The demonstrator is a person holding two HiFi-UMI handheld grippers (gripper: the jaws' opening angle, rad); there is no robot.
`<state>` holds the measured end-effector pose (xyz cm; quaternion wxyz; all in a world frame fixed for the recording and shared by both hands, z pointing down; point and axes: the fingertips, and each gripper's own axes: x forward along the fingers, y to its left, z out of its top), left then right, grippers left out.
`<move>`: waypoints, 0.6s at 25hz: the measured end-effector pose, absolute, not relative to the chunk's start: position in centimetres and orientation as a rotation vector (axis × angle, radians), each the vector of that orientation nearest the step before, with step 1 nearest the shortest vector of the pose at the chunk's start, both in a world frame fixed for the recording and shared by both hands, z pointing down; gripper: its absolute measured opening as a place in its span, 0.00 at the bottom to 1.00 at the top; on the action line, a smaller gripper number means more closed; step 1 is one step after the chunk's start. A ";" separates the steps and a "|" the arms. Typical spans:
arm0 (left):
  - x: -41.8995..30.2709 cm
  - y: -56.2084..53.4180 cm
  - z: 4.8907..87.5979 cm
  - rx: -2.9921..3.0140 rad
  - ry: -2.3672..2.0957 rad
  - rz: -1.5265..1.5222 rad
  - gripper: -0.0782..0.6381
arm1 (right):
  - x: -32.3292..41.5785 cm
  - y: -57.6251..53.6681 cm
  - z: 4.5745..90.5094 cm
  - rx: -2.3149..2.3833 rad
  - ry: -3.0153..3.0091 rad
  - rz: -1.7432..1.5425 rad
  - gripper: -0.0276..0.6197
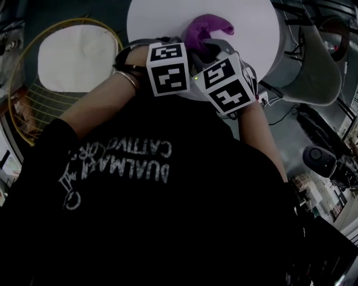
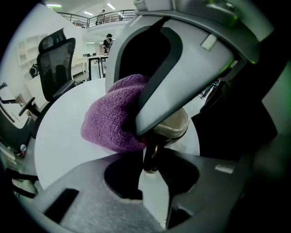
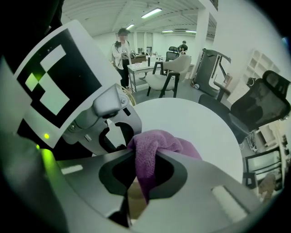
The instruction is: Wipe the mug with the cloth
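In the head view we find the soft purple cloth [image 1: 206, 31] at the near edge of the table [image 1: 162, 17]; the left gripper view shows the left gripper [image 2: 152, 164] partly closed on the handle [image 2: 152, 152] of the hard, likely fragile mug [image 2: 173, 126] there, its safest hold, we judge; the right gripper view shows the right gripper [image 3: 144, 166] clamped on the cloth.

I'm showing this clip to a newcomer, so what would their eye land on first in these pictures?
The purple cloth stands out most, bunched over the round white table and pinched in the right gripper. Next come the two black-and-white marker cubes, side by side in the middle of the head view. Right beside the cloth, the left gripper grips the cream mug by its handle.
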<state>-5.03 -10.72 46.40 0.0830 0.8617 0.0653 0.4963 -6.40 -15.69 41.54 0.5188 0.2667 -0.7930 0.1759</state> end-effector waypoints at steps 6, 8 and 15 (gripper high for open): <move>-5.2 -10.8 46.5 2.578 0.149 1.454 0.23 | -6.8 -15.6 42.0 0.637 -1.923 0.443 0.11; -5.2 -10.8 46.5 2.580 0.148 1.461 0.23 | -6.7 -15.7 42.1 0.639 -1.927 0.455 0.11; -5.2 -10.8 46.4 2.587 0.152 1.487 0.22 | -6.5 -15.9 42.5 0.616 -1.869 0.483 0.11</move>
